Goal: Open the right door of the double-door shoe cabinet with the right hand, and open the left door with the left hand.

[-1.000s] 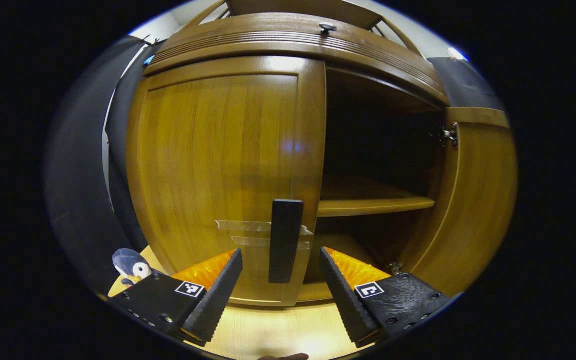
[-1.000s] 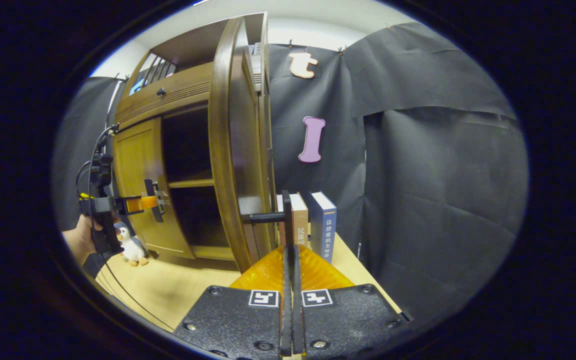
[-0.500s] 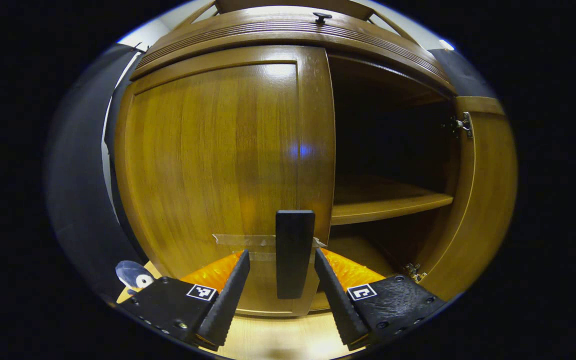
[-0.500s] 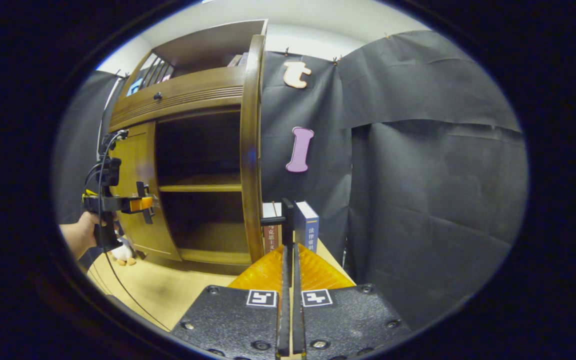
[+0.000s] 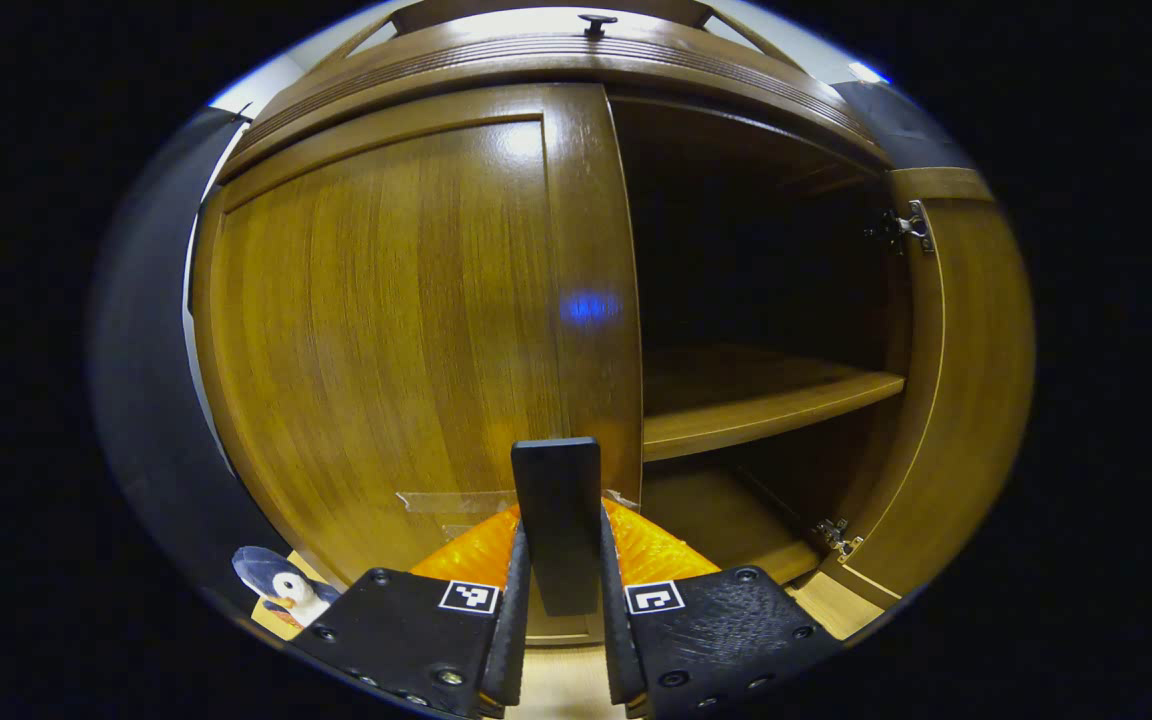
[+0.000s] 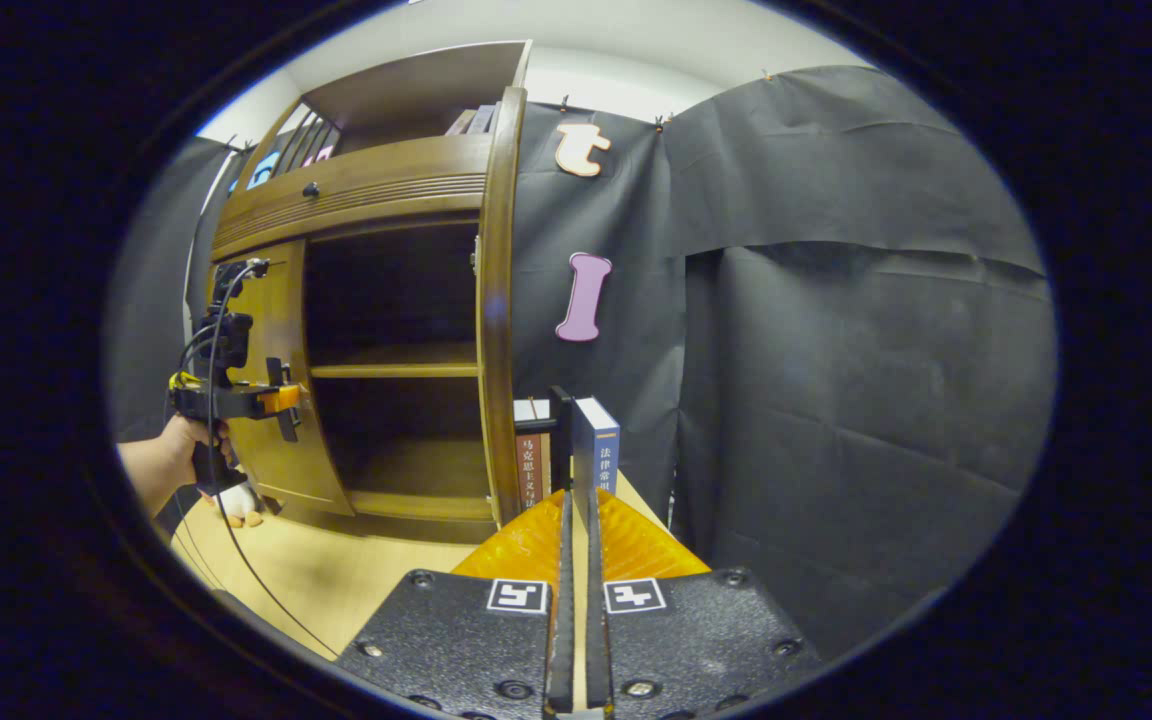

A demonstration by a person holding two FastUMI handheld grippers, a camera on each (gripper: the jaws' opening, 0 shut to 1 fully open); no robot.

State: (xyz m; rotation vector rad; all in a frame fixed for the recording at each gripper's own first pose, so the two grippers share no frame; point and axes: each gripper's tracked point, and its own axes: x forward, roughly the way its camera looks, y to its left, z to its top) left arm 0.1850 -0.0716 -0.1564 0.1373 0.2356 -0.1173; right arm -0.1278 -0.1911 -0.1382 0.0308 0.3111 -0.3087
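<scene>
Left gripper (image 5: 558, 640): fingers closed against both sides of left door handle (image 5: 556, 520) | left door (image 5: 386, 330) directly ahead, not swung out | right gripper (image 6: 574, 600): fingers pressed onto right door handle (image 6: 562, 440) | right door (image 6: 494, 300) edge-on just left of fingers, swung wide | cabinet shelf (image 5: 756, 405) exposed.

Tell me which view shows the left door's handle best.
The left gripper view: the left door's handle stands close and central, a dark upright bar with the left tool closed on it from both sides. The right gripper view shows that handle far off, small and seen edge-on, at the left tool.
</scene>
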